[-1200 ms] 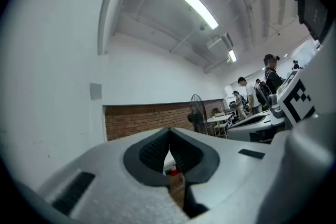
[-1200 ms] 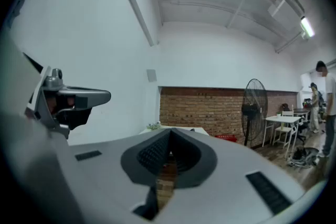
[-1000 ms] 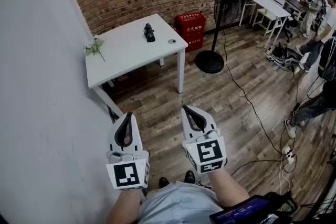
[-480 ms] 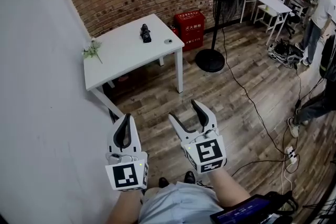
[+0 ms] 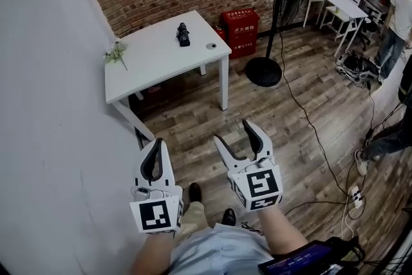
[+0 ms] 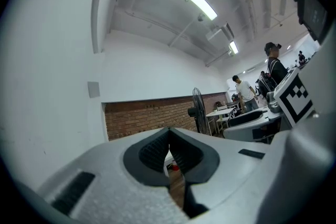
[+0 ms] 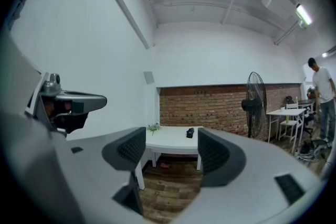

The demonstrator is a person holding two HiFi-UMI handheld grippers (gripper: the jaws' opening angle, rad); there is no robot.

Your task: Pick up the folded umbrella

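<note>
Black folded umbrella lies on the white counter near its far edge, well apart from both tools. My left hand-held gripper is closed, empty; my right hand-held gripper has just been opening, nothing between its jaws.

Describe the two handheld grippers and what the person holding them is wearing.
The left gripper and right gripper match. Each has a white shell with two curved jaws lined with black ribbed pads, and each carries a white cube printed with black square markers. No sleeves show on the forearms. The person wears a light grey-blue garment and dark shoes.
</note>
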